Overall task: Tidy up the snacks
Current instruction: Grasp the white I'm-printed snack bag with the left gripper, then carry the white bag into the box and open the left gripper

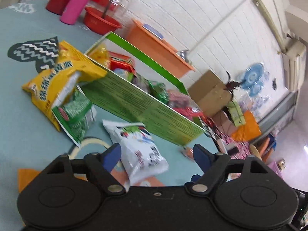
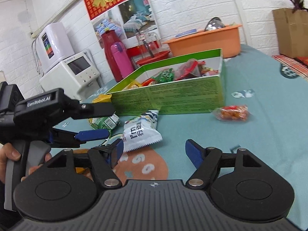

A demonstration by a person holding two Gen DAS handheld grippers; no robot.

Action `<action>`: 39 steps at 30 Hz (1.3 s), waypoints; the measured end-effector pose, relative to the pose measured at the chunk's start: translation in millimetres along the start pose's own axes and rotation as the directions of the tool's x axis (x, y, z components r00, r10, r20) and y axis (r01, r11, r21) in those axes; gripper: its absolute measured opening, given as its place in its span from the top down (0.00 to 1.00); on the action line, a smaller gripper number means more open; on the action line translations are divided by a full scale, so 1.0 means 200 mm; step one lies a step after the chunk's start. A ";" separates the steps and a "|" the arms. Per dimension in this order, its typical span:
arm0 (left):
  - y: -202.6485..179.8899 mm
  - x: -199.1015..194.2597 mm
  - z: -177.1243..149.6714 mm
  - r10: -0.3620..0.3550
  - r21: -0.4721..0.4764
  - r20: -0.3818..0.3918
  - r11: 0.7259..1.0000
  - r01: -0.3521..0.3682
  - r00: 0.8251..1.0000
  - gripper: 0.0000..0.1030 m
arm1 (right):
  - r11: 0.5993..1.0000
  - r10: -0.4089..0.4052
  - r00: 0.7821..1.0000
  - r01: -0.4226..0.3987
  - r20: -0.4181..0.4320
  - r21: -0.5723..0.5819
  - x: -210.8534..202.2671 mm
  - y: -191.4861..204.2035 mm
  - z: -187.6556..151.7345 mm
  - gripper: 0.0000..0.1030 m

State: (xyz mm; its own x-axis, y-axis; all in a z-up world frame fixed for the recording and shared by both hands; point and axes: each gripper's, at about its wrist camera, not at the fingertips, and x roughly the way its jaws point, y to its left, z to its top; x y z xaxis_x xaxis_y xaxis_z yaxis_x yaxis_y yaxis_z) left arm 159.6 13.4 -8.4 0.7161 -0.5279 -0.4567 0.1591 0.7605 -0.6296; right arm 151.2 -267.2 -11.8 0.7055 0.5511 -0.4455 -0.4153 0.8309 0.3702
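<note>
A green cardboard box on the teal tablecloth holds several snack packets. Outside it lie a white snack bag, a green-and-white packet, a yellow bag leaning on the box, and a small clear packet of orange snacks. My left gripper is open and empty, just above the white bag. My right gripper is open and empty, hovering near the white bag.
A red flask and a pink flask, a red bowl, a glass jug and an orange tub stand behind the box. White appliances sit at the far left. A cardboard carton stands right.
</note>
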 end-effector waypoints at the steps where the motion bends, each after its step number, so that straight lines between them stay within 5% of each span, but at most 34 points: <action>1: 0.00 0.03 0.02 0.008 -0.006 -0.007 1.000 -0.008 1.000 0.00 | 1.000 0.013 1.000 -0.013 -0.014 0.000 0.05 0.00 0.02 0.01; 4: 0.00 0.11 0.02 0.019 -0.009 -0.041 1.000 -0.019 0.999 0.00 | 1.000 0.025 0.998 -0.024 -0.060 0.011 0.18 -0.01 0.06 0.15; 5: 0.00 0.13 0.02 0.024 -0.003 -0.048 1.000 -0.024 0.999 0.08 | 1.000 0.022 0.997 -0.021 -0.073 0.010 0.21 -0.01 0.07 0.20; 7: 0.01 0.16 0.00 0.041 0.016 -0.076 0.999 -0.040 0.996 0.33 | 0.999 0.033 0.995 -0.033 -0.095 0.009 0.23 0.00 0.05 0.41; 8: 0.01 0.16 -0.01 0.044 0.026 -0.090 0.999 -0.042 0.995 0.60 | 0.999 0.042 0.994 -0.041 -0.102 0.010 0.21 0.00 0.03 0.43; 9: 0.01 0.16 -0.02 0.039 0.032 -0.104 0.999 -0.036 0.994 0.73 | 0.999 0.046 0.993 -0.046 -0.108 0.008 0.19 0.00 0.01 0.45; 13: 0.00 0.08 -0.10 -0.022 0.054 -0.146 0.998 0.030 0.989 0.71 | 0.996 0.077 0.990 -0.073 -0.115 0.041 0.05 -0.02 -0.07 0.42; 14: 0.00 0.07 -0.11 -0.035 0.054 -0.151 0.998 0.044 0.988 0.64 | 0.995 0.087 0.990 -0.082 -0.108 0.050 0.02 -0.03 -0.09 0.40; 17: 0.01 0.04 -0.08 -0.056 0.015 -0.118 0.998 0.058 0.991 0.09 | 0.988 0.120 0.989 -0.111 -0.086 0.105 -0.01 -0.06 -0.07 0.32; 18: 0.02 0.04 -0.07 -0.055 0.007 -0.110 0.998 0.056 0.992 0.06 | 0.987 0.122 0.989 -0.112 -0.082 0.114 0.00 -0.06 -0.06 0.26; 22: 0.04 0.09 -0.04 -0.054 -0.010 -0.140 0.999 0.053 0.989 0.08 | 0.992 0.088 0.992 -0.079 -0.093 0.098 0.05 -0.07 -0.02 0.20; 25: 0.05 0.14 -0.05 -0.063 -0.019 -0.172 0.998 0.061 0.983 0.22 | 0.986 0.109 0.988 -0.095 -0.106 0.134 0.09 -0.09 -0.01 0.20; 31: 0.02 0.14 -0.06 -0.024 0.008 -0.145 1.000 0.025 0.989 0.69 | 0.980 0.136 0.986 -0.119 -0.096 0.158 0.12 -0.08 -0.04 0.36; 39: -0.18 0.01 0.08 -0.077 0.092 -0.032 0.993 0.080 0.997 0.71 | 0.988 0.137 0.990 -0.139 0.030 0.062 -0.03 0.00 0.15 0.39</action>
State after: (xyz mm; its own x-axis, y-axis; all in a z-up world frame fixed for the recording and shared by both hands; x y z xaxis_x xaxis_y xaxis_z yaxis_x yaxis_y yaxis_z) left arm 165.5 -8.4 23.2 0.6793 -0.5968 -0.4270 0.2771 0.7474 -0.6038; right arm 164.4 -272.4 14.3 0.6588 0.6572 -0.3662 -0.4724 0.7401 0.4785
